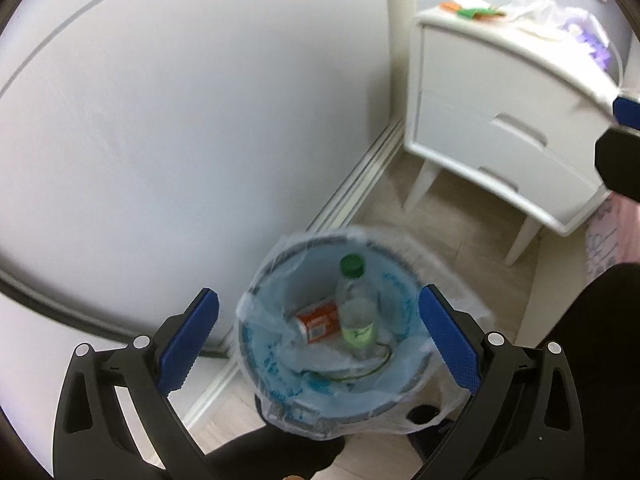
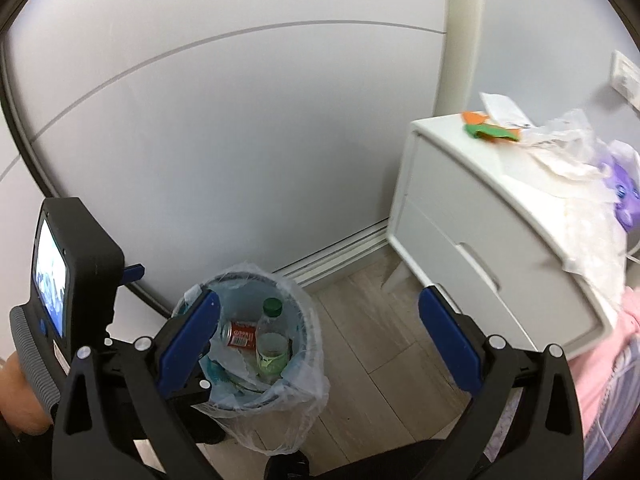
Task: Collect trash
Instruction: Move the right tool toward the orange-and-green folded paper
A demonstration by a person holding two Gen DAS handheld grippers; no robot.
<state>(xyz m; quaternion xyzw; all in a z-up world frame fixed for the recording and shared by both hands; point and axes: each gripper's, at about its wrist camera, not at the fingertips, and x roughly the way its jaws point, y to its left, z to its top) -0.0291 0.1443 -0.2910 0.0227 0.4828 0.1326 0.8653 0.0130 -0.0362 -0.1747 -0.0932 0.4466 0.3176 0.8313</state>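
Trash point(image 2: 560, 140) on the nightstand point(image 2: 460, 216) is flimsy; your wide, empty hand-held grippers point(image 1: 318, 336) point(image 2: 318, 340) could drag neighbouring items off.

Both wrist cams look down fwd; share lined bin point(image 1: 336, 336) point(image 2: 256, 344) & nightstand point(image 1: 500, 120) point(image 2: 500, 232); left nearer.

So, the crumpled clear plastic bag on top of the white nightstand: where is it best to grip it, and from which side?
Probably take the clear plastic bag at its raised, crumpled peak, coming from above with the open right tool. The peak stands up from the nightstand, so the fingers can close around it; the flat edges lie against the top and give less to pinch.
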